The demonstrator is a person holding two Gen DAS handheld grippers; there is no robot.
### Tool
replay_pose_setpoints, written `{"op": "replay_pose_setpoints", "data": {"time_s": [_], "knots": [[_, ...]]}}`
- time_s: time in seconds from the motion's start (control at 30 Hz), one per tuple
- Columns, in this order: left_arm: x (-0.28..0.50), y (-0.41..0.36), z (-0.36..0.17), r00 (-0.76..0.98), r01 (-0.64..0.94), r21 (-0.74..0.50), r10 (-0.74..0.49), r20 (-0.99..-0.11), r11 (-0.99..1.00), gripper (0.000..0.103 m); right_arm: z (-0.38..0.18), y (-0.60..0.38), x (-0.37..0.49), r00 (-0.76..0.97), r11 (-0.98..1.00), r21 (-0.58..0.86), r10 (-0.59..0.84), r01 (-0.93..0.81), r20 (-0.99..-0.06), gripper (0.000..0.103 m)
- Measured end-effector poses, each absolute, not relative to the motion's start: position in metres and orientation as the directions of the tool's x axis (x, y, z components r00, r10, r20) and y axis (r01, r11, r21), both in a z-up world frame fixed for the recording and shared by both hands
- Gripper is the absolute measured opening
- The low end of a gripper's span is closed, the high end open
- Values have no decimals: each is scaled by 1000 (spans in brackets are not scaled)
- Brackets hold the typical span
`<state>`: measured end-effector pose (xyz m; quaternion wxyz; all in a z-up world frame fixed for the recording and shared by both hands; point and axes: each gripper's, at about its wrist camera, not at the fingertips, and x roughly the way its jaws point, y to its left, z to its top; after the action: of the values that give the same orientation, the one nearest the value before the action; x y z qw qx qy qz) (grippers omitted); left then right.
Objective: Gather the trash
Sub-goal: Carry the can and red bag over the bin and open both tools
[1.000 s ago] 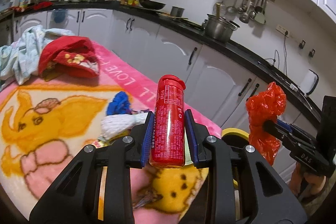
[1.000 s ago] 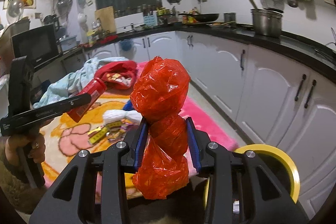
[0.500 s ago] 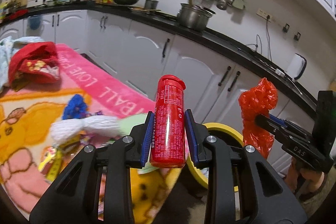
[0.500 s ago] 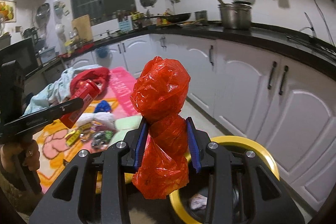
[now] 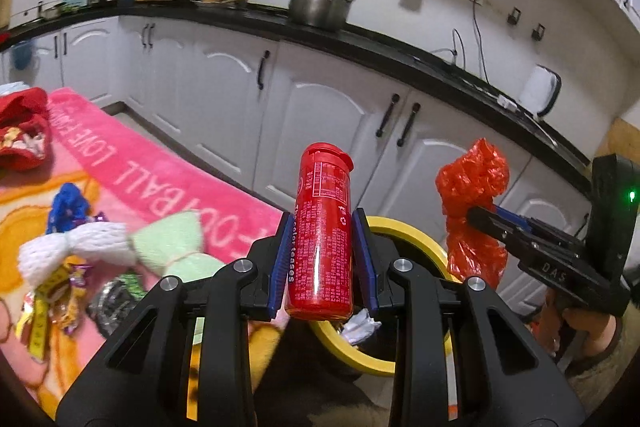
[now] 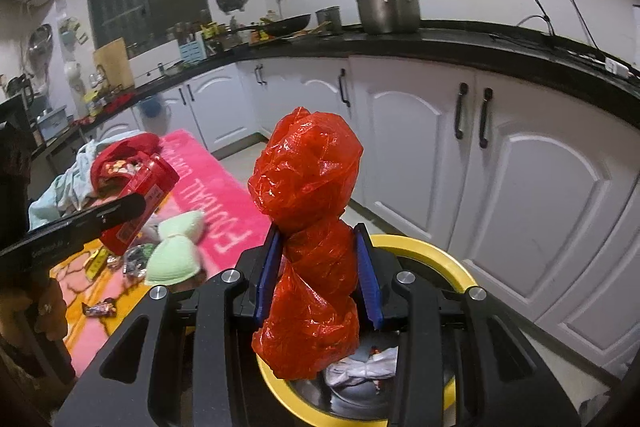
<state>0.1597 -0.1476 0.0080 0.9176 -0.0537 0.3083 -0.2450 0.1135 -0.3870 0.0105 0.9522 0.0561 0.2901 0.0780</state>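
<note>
The red bottle (image 5: 322, 239) reads "teasers", maybe; the print is tiny. The left gripper (image 5: 322, 259) squeezes it upright. The right gripper (image 6: 318, 275) squeezes a red plastic bag (image 6: 310, 259) over the yellow-rimmed bin (image 6: 440, 255).

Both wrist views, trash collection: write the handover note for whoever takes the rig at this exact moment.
Left gripper: shut on the red bottle, held upright beside the yellow-rimmed bin.
Right gripper: shut on the red plastic bag, held over the bin's opening.
Done: the bin already holds crumpled white trash.
Left: drop both items in. Then clear the green foam net, white foam net and candy wrappers from the pink blanket.
</note>
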Motion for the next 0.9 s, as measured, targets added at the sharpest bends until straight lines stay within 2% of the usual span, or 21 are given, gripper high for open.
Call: {"op": "replay_pose_setpoints", "data": {"time_s": [0.43, 0.9], "knots": [[171, -197, -23, 595, 497, -257, -541, -595, 829, 23, -9, -430, 113, 812, 987, 157, 111, -24, -572, 34], [184, -235, -67, 496, 531, -282, -562, -662, 800, 23, -51, -451, 126, 728, 980, 201, 133, 7, -672, 37]]}}
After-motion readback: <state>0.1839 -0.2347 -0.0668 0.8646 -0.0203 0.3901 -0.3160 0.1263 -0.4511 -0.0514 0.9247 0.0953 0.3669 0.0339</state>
